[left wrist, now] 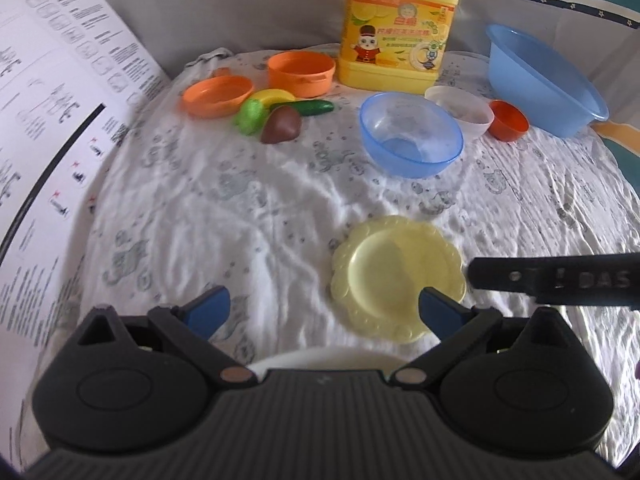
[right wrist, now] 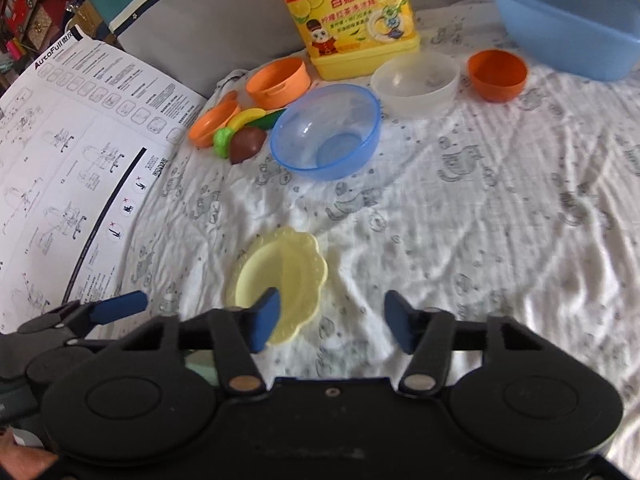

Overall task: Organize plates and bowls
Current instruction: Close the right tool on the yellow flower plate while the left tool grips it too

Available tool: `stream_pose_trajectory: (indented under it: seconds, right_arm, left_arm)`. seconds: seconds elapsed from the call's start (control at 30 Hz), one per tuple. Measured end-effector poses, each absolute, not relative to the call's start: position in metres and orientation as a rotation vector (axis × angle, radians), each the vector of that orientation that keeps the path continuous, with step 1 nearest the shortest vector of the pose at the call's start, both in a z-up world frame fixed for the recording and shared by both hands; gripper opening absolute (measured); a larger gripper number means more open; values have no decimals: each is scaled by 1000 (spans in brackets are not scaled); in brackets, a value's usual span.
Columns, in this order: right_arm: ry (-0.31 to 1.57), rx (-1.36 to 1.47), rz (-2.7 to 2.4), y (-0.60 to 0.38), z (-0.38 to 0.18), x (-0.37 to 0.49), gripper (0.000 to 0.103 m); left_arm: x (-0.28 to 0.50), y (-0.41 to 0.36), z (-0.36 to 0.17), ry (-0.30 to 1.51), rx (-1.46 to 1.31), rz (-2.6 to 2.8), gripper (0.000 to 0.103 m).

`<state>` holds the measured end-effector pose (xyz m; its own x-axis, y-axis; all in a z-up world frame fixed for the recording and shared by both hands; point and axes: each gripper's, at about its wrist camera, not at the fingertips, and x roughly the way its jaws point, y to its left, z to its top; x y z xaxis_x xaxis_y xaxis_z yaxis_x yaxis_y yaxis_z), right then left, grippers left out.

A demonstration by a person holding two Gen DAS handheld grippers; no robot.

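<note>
A pale yellow scalloped plate (left wrist: pixel 396 272) (right wrist: pixel 288 272) lies flat on the white printed cloth. My left gripper (left wrist: pixel 322 308) is open just before it, and its right fingertip overlaps the plate's near rim. My right gripper (right wrist: pixel 332 316) is open with only cloth between its fingers; the plate sits to the left of its left finger. In the left wrist view the right gripper's black finger (left wrist: pixel 552 280) reaches the plate's right edge. Farther back stand a blue bowl (left wrist: pixel 412 132) (right wrist: pixel 326 132), a clear bowl (left wrist: pixel 460 114) (right wrist: pixel 416 80) and a small orange bowl (left wrist: pixel 508 120) (right wrist: pixel 498 74).
A blue basin (left wrist: pixel 540 80) (right wrist: pixel 568 20) sits at the back right beside a yellow detergent jug (left wrist: pixel 400 28) (right wrist: pixel 348 20). An orange toy pot (left wrist: pixel 300 72), an orange lid (left wrist: pixel 218 94) and toy food (left wrist: pixel 280 118) lie back left. A printed sheet (left wrist: pixel 48 120) (right wrist: pixel 72 152) covers the left.
</note>
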<state>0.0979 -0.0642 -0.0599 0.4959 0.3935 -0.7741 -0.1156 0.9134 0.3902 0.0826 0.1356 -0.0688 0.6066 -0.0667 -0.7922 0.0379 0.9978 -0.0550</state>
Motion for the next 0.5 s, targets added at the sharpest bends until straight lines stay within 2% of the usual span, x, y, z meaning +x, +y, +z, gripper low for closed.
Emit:
stream_pose_trajectory:
  seconds: [0.13, 0.23, 0.3, 0.33, 0.5]
  right_arm:
    - [1049, 323, 325, -57, -75, 114, 33]
    - [1051, 322, 333, -53, -81, 120, 30]
    - [1045, 309, 348, -51, -81, 121, 24]
    - [1043, 297, 354, -50, -82, 122, 17]
    - [1018, 291, 383, -52, -86, 121, 15]
  left_arm:
    - [89, 135, -74, 927, -40, -76, 97]
    - [93, 135, -80, 941, -34, -80, 94]
    - [96, 136, -83, 952, -39, -79, 93]
    - [98, 136, -86, 959, -41, -79, 93]
    - [104, 131, -91, 975, -37, -92, 91]
